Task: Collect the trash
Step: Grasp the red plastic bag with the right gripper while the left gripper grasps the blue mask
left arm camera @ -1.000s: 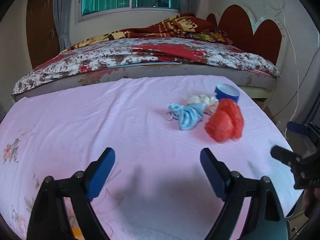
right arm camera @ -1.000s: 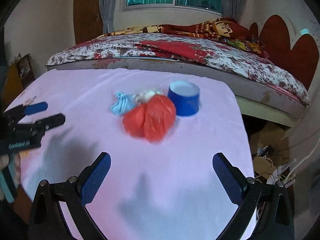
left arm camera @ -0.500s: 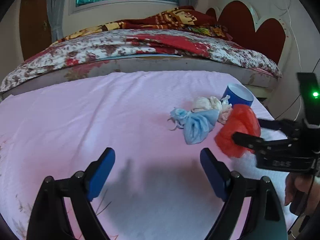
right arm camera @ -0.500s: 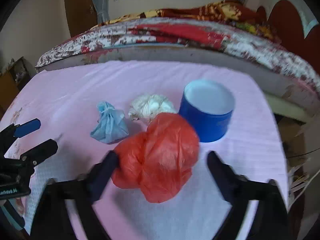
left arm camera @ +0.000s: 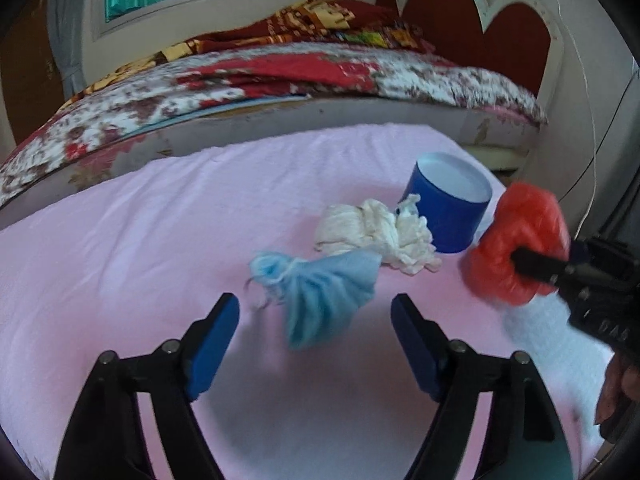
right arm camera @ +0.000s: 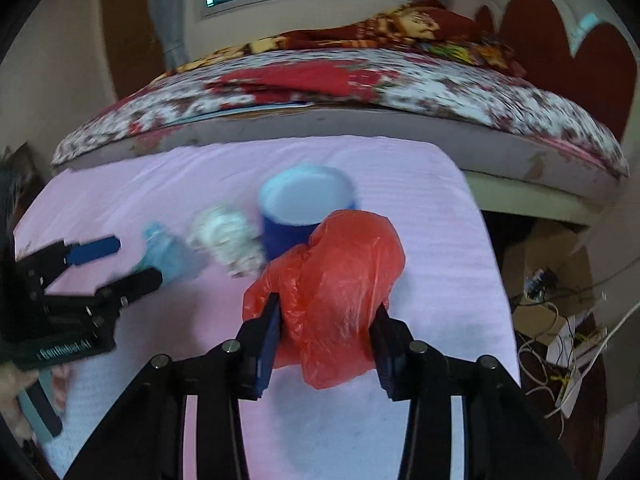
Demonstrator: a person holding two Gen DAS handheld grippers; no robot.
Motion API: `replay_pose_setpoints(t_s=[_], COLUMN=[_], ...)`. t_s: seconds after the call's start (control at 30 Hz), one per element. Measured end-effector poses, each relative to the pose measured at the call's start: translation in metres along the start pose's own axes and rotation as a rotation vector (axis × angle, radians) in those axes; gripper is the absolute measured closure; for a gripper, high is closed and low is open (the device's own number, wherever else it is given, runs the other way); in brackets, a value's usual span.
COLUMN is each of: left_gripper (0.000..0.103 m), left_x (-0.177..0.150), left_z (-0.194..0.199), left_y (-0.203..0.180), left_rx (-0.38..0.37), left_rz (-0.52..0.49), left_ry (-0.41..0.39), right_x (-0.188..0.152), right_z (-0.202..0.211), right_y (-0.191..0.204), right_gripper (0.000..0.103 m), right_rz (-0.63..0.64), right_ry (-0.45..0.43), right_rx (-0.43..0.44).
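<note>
- While my right claw (right arm camera: 326, 320) pinches the red plastic bag (right arm camera: 336, 280) on the pink counter (right arm camera: 420, 208), I judge pickup under way.
- Left claw (left arm camera: 316, 320) gapes around the blue mask (left arm camera: 320, 292); closing comes next.
- Beyond: white wad (left arm camera: 376, 232), blue cup (left arm camera: 448, 204).

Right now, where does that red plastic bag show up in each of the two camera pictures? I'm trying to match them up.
Left wrist view: the red plastic bag sits at the far right edge, with the right gripper reaching into it.
Right wrist view: the bag fills the lower centre, pinched between the right gripper's two fingers.
Shared landmark: the blue cup stands just behind the bag in both.
</note>
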State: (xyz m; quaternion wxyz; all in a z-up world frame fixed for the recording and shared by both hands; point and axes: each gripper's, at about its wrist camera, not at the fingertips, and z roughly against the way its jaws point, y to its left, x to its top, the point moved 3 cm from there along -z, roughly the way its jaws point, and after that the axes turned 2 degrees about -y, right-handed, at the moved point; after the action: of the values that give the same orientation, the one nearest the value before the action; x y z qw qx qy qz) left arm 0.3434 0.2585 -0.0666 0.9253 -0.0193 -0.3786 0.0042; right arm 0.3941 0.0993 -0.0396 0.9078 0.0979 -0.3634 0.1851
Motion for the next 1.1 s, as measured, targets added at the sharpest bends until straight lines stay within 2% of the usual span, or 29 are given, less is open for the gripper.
replay_pose_setpoints(t_s=[0.17, 0.2, 0.27, 0.3, 0.33, 0.43, 0.7, 1.1], left_gripper=[0.038, 0.043, 0.061, 0.073, 0.077, 0.08, 0.08, 0.08], left_x=[0.005, 0.006, 0.003, 0.002, 0.001, -0.002, -0.014, -0.046], left_z=[-0.019, -0.022, -0.025, -0.024, -0.022, -0.009, 0.04, 0.123], left_y=[-0.002, -0.002, 0.001, 0.001, 0.002, 0.003, 0.007, -0.045], left_rx=[-0.017, -0.02, -0.007, -0.011, -0.018, -0.028, -0.039, -0.068], left_rz=[0.031, 0.034, 0.045, 0.057, 0.069, 0.072, 0.093, 0.018], left_ry=[0.052, 0.058, 0.066, 0.062, 0.054, 0.039, 0.0, -0.122], right_x=[0.006, 0.005, 0.003, 0.001, -0.001, -0.006, -0.024, -0.081], right_z=[-0.006, -0.006, -0.003, -0.001, 0.002, 0.012, 0.061, 0.163], right_y=[-0.018, -0.019, -0.02, -0.019, -0.019, -0.018, -0.019, -0.033], right_gripper=[0.059, 0.059, 0.059, 0.059, 0.059, 0.06, 0.06, 0.06], right_rz=[-0.034, -0.039, -0.042, -0.036, -0.029, -0.013, 0.018, 0.07], right_ry=[0.009, 0.012, 0.006, 0.002, -0.001, -0.017, -0.059, -0.111], right_rx=[-0.011, -0.006, 0.009, 0.013, 0.02, 0.025, 0.024, -0.009])
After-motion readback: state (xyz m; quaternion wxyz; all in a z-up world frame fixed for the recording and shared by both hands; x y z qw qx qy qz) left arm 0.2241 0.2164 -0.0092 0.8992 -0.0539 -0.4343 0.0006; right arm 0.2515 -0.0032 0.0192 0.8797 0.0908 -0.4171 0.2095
